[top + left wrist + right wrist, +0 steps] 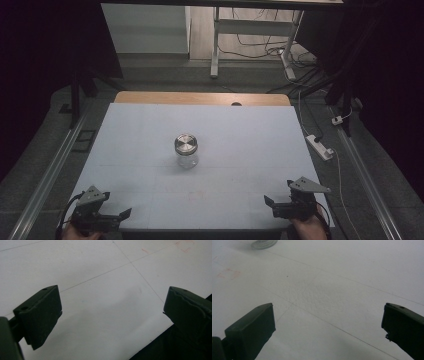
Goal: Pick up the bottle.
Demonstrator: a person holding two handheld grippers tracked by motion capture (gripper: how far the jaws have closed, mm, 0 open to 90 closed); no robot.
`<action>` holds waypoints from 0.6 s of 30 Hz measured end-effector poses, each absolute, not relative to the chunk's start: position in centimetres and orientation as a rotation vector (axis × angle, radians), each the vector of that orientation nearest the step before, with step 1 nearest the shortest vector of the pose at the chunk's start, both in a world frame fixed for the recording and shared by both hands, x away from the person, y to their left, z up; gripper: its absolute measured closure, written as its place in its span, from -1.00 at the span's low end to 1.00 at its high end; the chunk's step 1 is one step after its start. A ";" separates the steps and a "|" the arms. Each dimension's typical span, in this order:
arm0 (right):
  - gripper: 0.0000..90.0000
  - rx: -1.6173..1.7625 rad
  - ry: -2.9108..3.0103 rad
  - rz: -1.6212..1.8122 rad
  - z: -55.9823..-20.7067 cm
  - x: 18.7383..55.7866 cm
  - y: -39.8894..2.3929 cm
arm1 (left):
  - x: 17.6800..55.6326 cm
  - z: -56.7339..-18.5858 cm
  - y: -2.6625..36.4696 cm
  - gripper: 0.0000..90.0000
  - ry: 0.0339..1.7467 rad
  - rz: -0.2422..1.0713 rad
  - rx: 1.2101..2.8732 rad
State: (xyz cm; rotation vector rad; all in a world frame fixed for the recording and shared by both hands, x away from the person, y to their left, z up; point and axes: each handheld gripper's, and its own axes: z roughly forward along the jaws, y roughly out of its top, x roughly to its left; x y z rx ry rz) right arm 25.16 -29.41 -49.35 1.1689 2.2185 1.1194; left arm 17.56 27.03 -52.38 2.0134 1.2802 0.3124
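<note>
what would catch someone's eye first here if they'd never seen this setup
A lone clear glass jar with a shiny metal lid stands upright in the middle of the pale table. The left gripper and right gripper sit at the near corners, jaws wide open and holding nothing. Beyond the far edge, cables sprawl on the floor.

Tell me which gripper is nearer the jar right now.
Neither by much; the right looks marginally nearer. The jar stands mid-table. The left gripper is at the near left corner and the right gripper at the near right corner, both open.
</note>
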 end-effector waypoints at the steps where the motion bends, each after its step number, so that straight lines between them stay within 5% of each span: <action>1: -1.00 1.174 2.221 1.117 -49.3 25.2 -29.4 | 17.5 -52.4 27.0 -0.95 1.280 0.315 2.017; 18: -1.00 1.208 2.240 1.141 -49.4 25.5 -29.7 | 17.6 -52.4 27.1 -1.00 1.281 0.303 2.011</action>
